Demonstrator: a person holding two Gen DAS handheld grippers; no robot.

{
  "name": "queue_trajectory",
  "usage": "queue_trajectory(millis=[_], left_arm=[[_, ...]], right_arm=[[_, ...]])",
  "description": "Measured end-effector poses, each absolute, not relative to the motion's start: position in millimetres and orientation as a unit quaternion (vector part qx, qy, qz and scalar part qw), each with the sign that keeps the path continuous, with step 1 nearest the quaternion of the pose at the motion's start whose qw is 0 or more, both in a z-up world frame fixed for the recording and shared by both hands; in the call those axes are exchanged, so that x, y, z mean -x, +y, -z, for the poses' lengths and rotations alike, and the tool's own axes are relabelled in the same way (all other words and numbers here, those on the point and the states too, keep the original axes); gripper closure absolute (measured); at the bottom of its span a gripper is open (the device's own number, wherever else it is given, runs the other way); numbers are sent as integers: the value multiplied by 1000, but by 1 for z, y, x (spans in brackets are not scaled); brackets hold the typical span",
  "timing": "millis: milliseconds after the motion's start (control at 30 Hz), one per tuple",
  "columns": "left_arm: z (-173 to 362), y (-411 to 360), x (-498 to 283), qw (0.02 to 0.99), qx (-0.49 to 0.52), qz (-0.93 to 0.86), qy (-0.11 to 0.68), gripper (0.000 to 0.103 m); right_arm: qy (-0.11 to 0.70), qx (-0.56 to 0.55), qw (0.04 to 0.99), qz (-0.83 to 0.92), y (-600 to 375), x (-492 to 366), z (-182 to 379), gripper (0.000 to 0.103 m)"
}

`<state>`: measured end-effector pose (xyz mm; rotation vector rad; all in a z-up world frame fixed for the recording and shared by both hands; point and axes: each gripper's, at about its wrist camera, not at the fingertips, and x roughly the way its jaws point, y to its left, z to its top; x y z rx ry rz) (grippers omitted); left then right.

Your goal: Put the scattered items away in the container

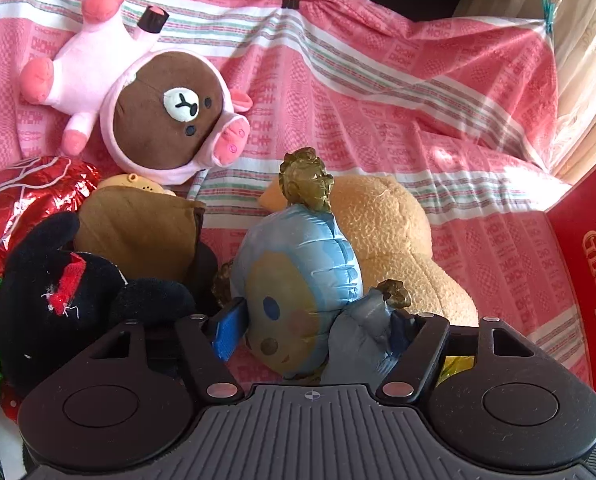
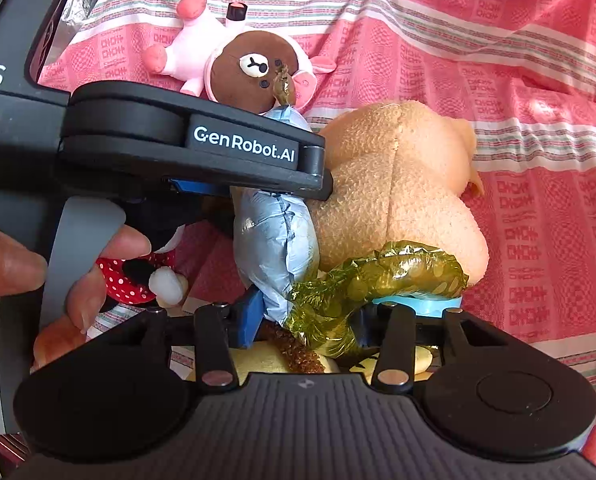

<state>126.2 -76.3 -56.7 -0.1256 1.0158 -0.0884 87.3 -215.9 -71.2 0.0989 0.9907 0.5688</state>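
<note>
Both grippers tilt steeply down over a pink patterned cloth with pale stripes (image 1: 378,92) and meet on one thing: a blue foil balloon doll with a printed face and olive-gold crinkled hair (image 1: 298,280), lying against a tan plush duck (image 1: 394,240). The left gripper (image 1: 318,328) has its blue-padded fingers (image 1: 229,326) closed on the doll's head and grey lower part, the foil bulging between them. In the right wrist view this gripper reaches in from the left, a person's hand (image 2: 29,256) wrapped round its grey handle. The right gripper (image 2: 306,320) pinches the doll's olive-gold foil tail (image 2: 378,276) and blue edge, though its right finger is mostly hidden, so the grip seems firm rather than certain. A brown bear plush in a pink pig suit (image 1: 157,108) lies further back; a red cardboard box with gold lettering (image 1: 594,272) stands at the right edge.
</note>
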Motion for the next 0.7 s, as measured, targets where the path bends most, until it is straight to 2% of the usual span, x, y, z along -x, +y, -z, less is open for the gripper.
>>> queue_trajectory(millis=[167,367,400,633,700], left_arm=[[50,-73,-119,873,63,66,479,43],[49,-68,-120,870,80,66,482,44],[52,-66,-120,868,87,64,485,47],[38,-65,-106,877,89,72,466,57],[29,-65,-102,881,95,78,456,62]], right_arm=[[467,-46,841,-270,-218,-86,65,58],[461,-34,844,-271,-214,-84,63,56],[460,-33,845,-270,-213,-84,65,56],[450,-40,851,-268,-220,-75,56,68],[444,-53,853,-270,-224,-72,48,72]])
